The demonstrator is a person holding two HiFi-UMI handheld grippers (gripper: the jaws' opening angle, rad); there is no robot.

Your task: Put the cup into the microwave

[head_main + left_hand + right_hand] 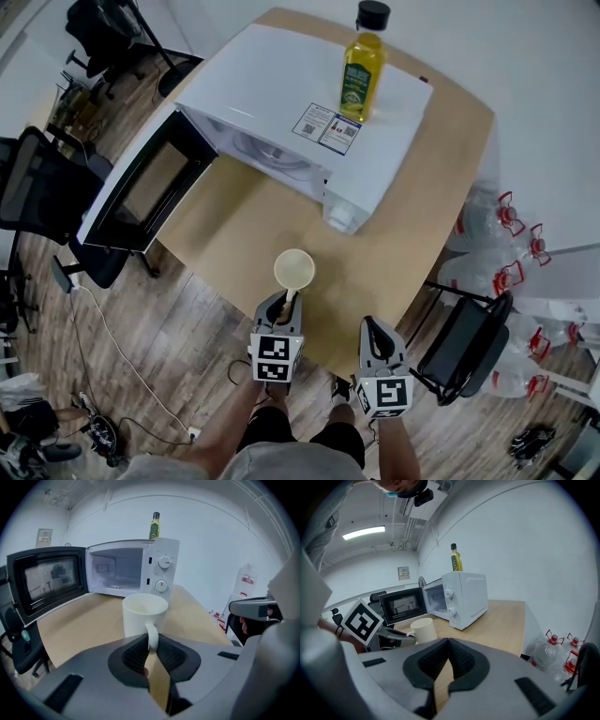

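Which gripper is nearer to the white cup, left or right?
Left. The left gripper grips the cup by its handle. The right gripper, jaws together and empty, is apart from it, to the right.

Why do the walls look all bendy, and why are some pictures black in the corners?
Left gripper view: a fisheye lens bends everything round and leaves black corners, though the cup and microwave look sharp. Right gripper view: same bending and dark rim, plus glare from the ceiling lamp. Head view: picture fills the frame, light is even, only soft shadows on the table.
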